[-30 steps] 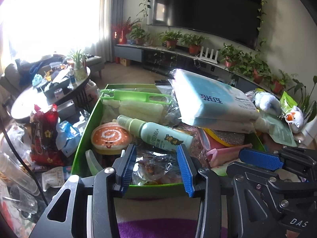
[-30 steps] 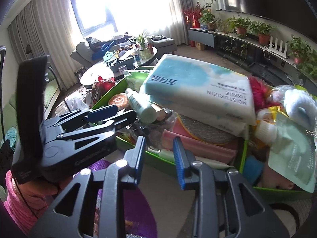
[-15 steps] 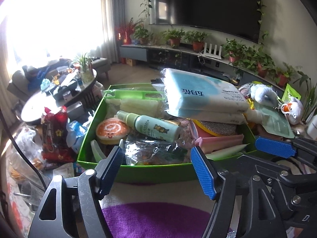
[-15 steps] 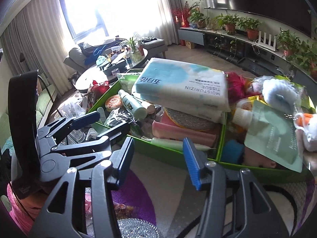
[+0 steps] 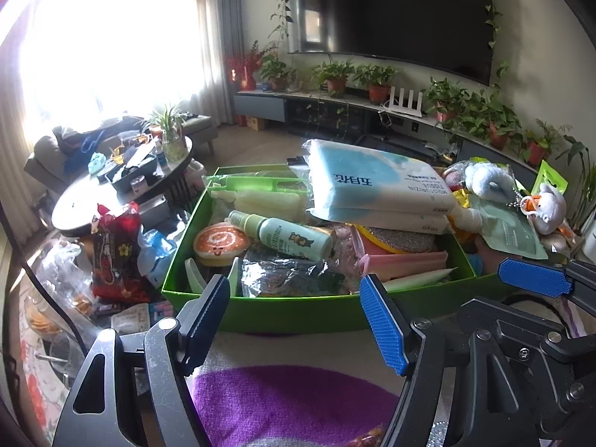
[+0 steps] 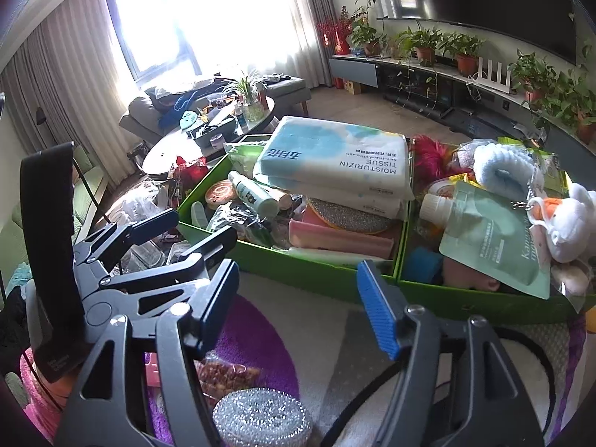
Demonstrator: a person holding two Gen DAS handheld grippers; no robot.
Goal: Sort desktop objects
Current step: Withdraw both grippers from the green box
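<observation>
Left wrist view: the left gripper (image 5: 294, 305) hangs with its jaws spread wide and nothing between them, just short of the near wall of the green box (image 5: 294, 311), above a purple patch of rug (image 5: 283, 406). Inside that box, nearest the jaws, lies a crinkled clear bag (image 5: 287, 273); behind it a pale green spray bottle (image 5: 287, 236) lies on its side beside a round orange-and-white swirl item (image 5: 219, 242). A pink folded piece (image 5: 404, 262) sits toward the right corner, and a large tissue pack (image 5: 376, 190) rests on top of the pile, tilted. The right gripper (image 5: 536, 283) shows at the right edge with one blue pad visible. Right wrist view: the right gripper (image 6: 298, 298) is likewise released, jaws wide apart and holding nothing, over the rug (image 6: 335, 365) in front of the green box (image 6: 298, 264). A silver scouring pad (image 6: 260, 417) lies on the rug at the bottom edge, touching a bag of reddish snacks (image 6: 227, 372). A second green box (image 6: 480, 301) adjoins the first on the right, holding a mint refill pouch (image 6: 491, 234), a white plush duck (image 6: 570, 223) and a pale blue fluffy toy (image 6: 503, 167). The left gripper (image 6: 178, 231) sits at the left, near the first box's corner.
</observation>
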